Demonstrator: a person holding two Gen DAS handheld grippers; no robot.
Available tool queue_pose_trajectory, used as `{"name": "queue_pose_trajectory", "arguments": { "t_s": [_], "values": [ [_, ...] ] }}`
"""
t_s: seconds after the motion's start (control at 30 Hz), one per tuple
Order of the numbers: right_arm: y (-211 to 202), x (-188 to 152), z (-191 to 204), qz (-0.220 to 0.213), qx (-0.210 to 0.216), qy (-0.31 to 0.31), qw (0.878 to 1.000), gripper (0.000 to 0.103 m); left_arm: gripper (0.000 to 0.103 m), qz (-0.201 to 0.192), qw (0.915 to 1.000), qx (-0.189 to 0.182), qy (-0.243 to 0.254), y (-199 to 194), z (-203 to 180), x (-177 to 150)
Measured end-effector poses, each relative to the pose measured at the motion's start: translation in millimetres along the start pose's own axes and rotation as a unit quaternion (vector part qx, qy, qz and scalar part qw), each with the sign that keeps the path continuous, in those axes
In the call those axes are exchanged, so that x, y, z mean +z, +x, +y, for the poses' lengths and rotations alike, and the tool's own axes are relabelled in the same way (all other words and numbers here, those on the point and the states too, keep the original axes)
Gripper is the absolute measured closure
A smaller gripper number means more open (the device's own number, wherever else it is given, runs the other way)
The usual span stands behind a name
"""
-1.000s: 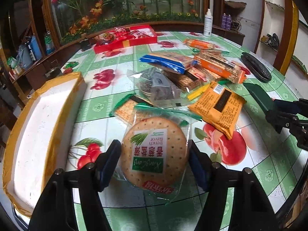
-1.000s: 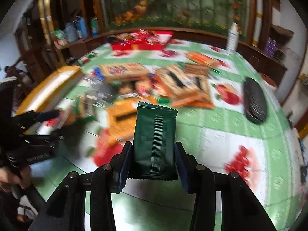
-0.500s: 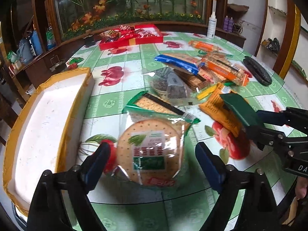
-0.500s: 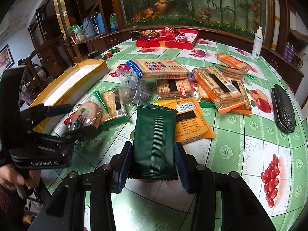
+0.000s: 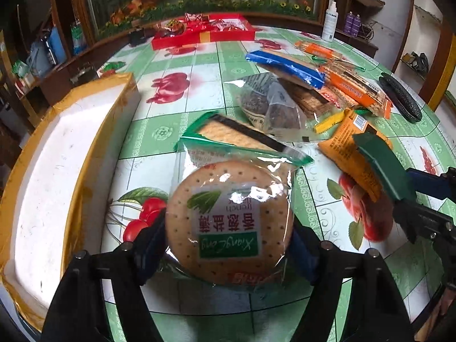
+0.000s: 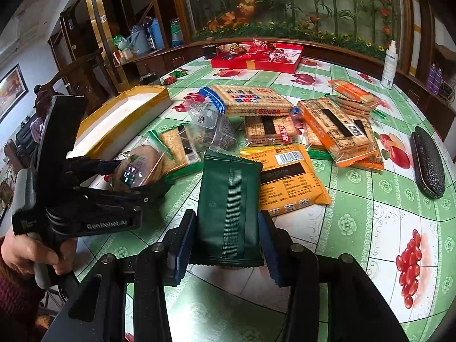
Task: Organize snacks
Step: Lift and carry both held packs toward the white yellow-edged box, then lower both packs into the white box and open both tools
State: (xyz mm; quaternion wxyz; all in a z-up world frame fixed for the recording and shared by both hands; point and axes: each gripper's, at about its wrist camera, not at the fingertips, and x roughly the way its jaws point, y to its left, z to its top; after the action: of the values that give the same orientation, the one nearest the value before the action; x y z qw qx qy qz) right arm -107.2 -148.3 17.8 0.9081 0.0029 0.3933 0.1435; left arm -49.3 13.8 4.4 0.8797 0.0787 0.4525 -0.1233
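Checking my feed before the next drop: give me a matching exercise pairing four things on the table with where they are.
Things: 1 green pack; 2 red tray; 3 black case; 4 white box.
Places: A far edge of the table; B in the right tool; C table's left edge; D right of the snack pile.
Pairs: 1-B, 2-A, 3-D, 4-C.

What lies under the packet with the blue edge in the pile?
The blue-edged cracker packet rests partly on a dark-striped cracker packet and a clear bag of dark snacks. Whatever else lies beneath it is covered.
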Motion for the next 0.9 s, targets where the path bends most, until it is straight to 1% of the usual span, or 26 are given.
{"name": "queue_pose_trajectory", "arguments": {
  "t_s": [0.1,0.27,0.43,0.7,0.9],
  "values": [
    [1,0,1,0.002,0.002,-0.001,1.000,0.055,0.028,-0.019,0.9996,0.020,0.002,-8,-3,0],
    [3,2,4,0.003,0.001,-0.006,1.000,0.055,0.028,-0.038,0.9985,0.039,-0.004,-18,-1,0],
    [5,5,11,0.004,0.001,-0.011,1.000,0.055,0.028,-0.053,0.9970,0.056,0.001,-26,-1,1],
    [7,10,20,0.006,0.002,-0.020,1.000,0.055,0.028,-0.069,0.9952,0.069,0.006,-38,-1,0],
    [8,17,25,0.007,0.005,-0.025,1.000,0.055,0.028,-0.078,0.9946,0.069,0.003,-46,2,2]
  ]
}}
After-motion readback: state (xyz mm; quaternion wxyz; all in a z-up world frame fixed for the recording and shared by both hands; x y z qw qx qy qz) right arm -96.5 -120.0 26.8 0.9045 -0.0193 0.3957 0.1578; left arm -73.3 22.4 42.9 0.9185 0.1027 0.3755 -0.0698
